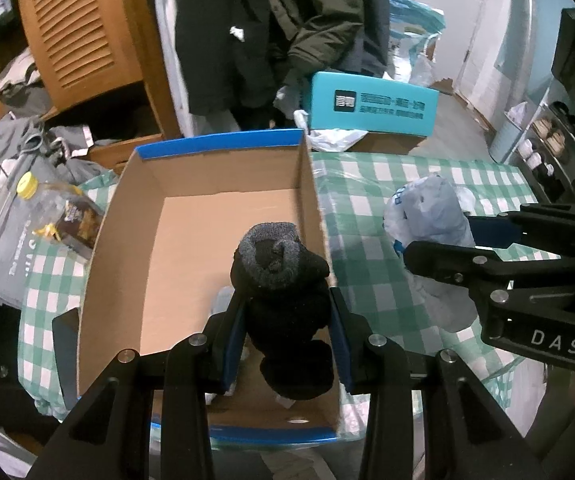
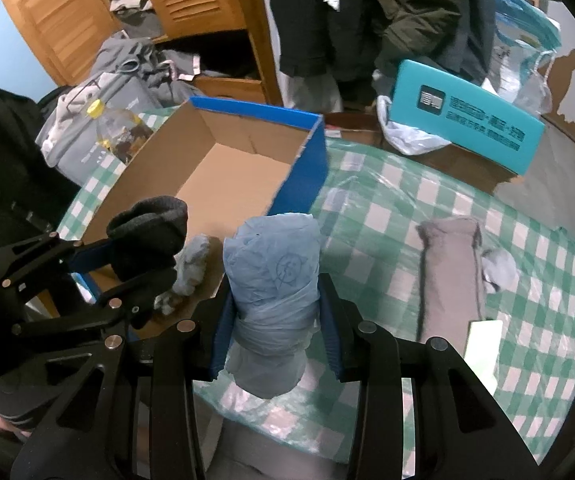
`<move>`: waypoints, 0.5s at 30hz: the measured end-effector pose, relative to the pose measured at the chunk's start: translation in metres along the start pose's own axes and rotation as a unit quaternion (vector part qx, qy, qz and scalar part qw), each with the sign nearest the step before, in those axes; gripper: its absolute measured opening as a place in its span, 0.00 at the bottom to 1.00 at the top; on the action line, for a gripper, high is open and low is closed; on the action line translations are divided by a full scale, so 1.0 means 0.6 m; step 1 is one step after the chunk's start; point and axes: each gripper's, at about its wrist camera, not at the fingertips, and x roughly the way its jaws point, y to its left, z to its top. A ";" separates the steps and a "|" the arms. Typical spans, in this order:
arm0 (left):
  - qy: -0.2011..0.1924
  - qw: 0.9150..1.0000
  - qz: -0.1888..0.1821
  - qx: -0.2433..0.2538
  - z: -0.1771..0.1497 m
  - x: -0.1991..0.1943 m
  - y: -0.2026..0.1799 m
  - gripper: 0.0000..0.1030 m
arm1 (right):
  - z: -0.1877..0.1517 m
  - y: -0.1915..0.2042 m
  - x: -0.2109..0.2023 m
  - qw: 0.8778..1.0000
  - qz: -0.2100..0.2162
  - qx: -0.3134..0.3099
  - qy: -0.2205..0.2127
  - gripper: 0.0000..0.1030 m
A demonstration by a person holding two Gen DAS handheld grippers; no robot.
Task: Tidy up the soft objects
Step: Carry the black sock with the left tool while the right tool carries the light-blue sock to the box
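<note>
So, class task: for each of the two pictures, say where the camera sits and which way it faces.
Left wrist view: sits on the left tool, facing forward over the open box; its fingers clamp a black sock, and the right tool shows at right.
Right wrist view: sits on the right tool, facing the checked tablecloth; its fingers clamp a pale blue roll, and the left tool shows at left.
Shared: box, both bundles, teal carton.

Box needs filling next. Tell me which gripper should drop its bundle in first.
Left. The left gripper holds the black sock bundle already above the cardboard box, while the right gripper holds the blue bundle outside the box's wall.
</note>
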 end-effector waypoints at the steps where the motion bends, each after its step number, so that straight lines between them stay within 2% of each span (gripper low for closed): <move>1: 0.000 1.000 0.001 -0.003 -0.001 0.001 0.006 0.38 | 0.004 0.007 0.003 1.000 0.001 -0.003 0.000 0.36; 15: 0.021 0.999 0.013 -0.045 -0.020 0.025 0.087 0.38 | 0.034 0.073 0.057 0.999 0.015 -0.030 0.023 0.36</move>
